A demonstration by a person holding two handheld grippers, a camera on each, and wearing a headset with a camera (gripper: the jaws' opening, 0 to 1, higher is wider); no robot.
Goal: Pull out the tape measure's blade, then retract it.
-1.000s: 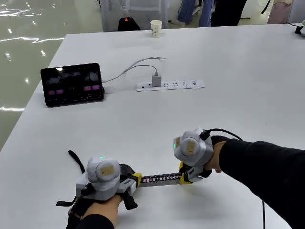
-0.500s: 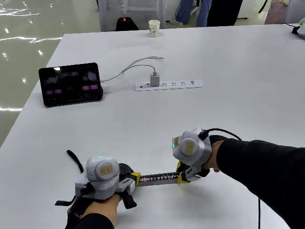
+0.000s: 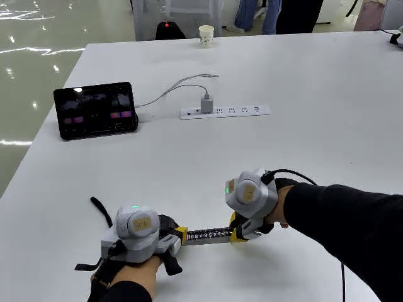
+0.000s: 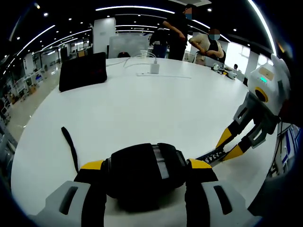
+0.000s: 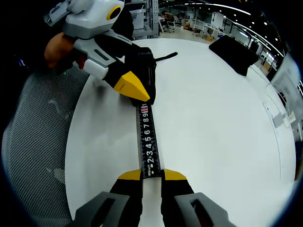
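Observation:
The black tape measure case (image 4: pixel 142 172) sits on the white table, and my left gripper (image 4: pixel 147 165) is shut on it, one yellow-tipped jaw on each side. In the head view the left gripper (image 3: pixel 178 236) is at the near left. A short length of blade (image 3: pixel 208 235) runs right from the case to my right gripper (image 3: pixel 235 234). In the right gripper view the blade (image 5: pixel 147 137) shows numbers up to about ten, and my right gripper (image 5: pixel 151 176) is shut on its end. A black wrist strap (image 4: pixel 70 145) trails left of the case.
A dark tablet (image 3: pixel 96 110) stands at the left, near the table's left edge. A white power strip (image 3: pixel 225 112) with a charger and cable lies mid-table. A paper cup (image 3: pixel 206 36) stands at the far edge. People stand beyond the table.
My right gripper has moved a little left toward the case, so the exposed blade is slightly shorter. The left gripper has stayed put with the case.

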